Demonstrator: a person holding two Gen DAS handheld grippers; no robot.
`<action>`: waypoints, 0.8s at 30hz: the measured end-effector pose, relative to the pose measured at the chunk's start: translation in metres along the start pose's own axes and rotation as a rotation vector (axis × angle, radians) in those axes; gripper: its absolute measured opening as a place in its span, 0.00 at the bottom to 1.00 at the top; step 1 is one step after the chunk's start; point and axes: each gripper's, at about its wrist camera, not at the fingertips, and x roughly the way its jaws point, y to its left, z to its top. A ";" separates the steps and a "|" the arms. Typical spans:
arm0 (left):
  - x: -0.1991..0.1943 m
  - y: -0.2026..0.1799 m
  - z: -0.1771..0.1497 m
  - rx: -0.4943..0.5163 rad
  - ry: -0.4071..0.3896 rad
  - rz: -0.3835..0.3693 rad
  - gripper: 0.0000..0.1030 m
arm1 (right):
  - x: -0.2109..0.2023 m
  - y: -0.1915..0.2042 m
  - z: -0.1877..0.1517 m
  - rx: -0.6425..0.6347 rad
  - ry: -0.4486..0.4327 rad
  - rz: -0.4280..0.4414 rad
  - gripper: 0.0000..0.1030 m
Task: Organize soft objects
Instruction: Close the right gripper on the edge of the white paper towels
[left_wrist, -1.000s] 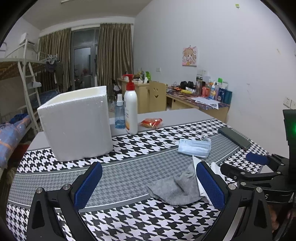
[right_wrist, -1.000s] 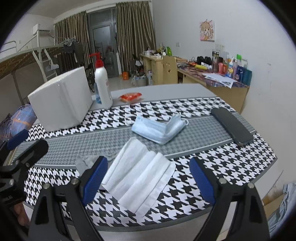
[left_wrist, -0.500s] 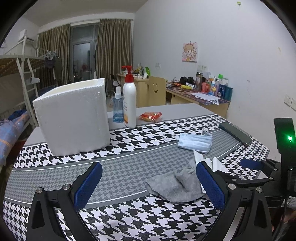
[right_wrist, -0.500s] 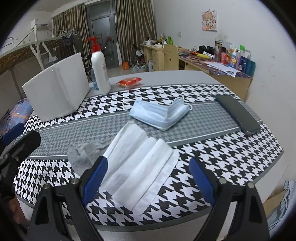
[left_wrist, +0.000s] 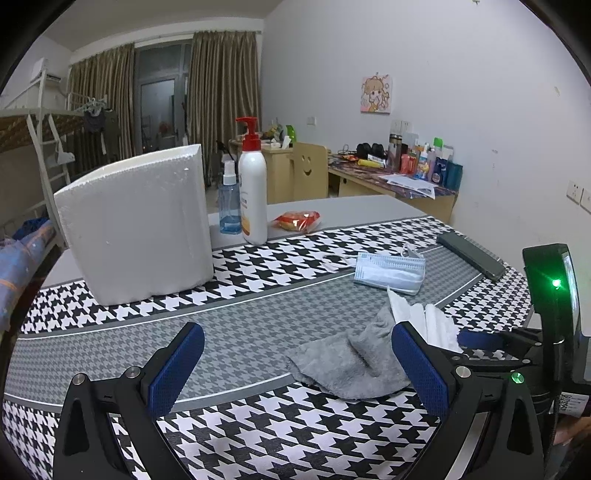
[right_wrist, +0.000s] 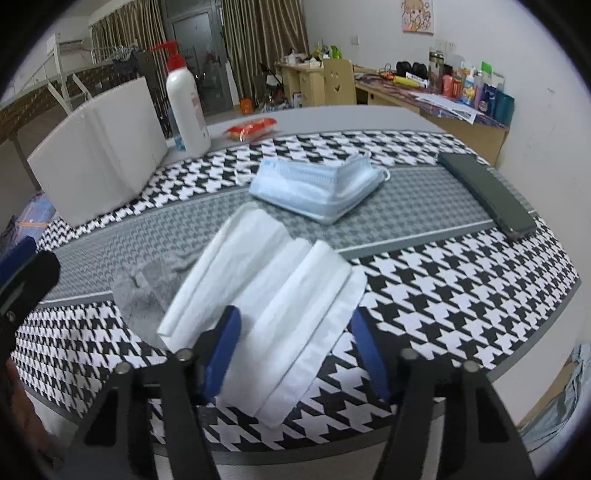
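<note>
A white folded cloth (right_wrist: 273, 291) lies near the table's front edge, partly over a grey sock (right_wrist: 147, 280). A blue face mask (right_wrist: 317, 184) lies behind them. My right gripper (right_wrist: 295, 350) is open, its jaws partly closed in, straddling the white cloth's near edge just above it. My left gripper (left_wrist: 295, 369) is open and empty, low over the table, with the grey sock (left_wrist: 351, 362) ahead to its right. The white cloth (left_wrist: 424, 317) and the mask (left_wrist: 388, 269) show beyond it. The right gripper shows at the right edge of the left wrist view.
A white foam box (left_wrist: 136, 225) stands at the back left. A pump bottle (left_wrist: 253, 192), a spray bottle (left_wrist: 229, 203) and a red snack pack (left_wrist: 297, 219) stand behind. A dark flat case (right_wrist: 487, 194) lies at the right. The table edge is close in front.
My right gripper has moved forward and down over the white cloth and its jaws have narrowed. My left gripper has shifted slightly; the objects lie where they were.
</note>
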 end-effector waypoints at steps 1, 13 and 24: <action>0.001 0.000 0.000 -0.001 0.002 -0.001 0.99 | 0.001 0.000 0.000 0.001 0.005 0.001 0.57; 0.009 -0.004 -0.001 0.009 0.023 0.001 0.99 | -0.005 -0.009 0.001 0.014 -0.006 0.066 0.09; 0.020 -0.015 -0.003 0.033 0.066 -0.024 0.99 | -0.025 -0.030 0.005 0.057 -0.069 0.075 0.06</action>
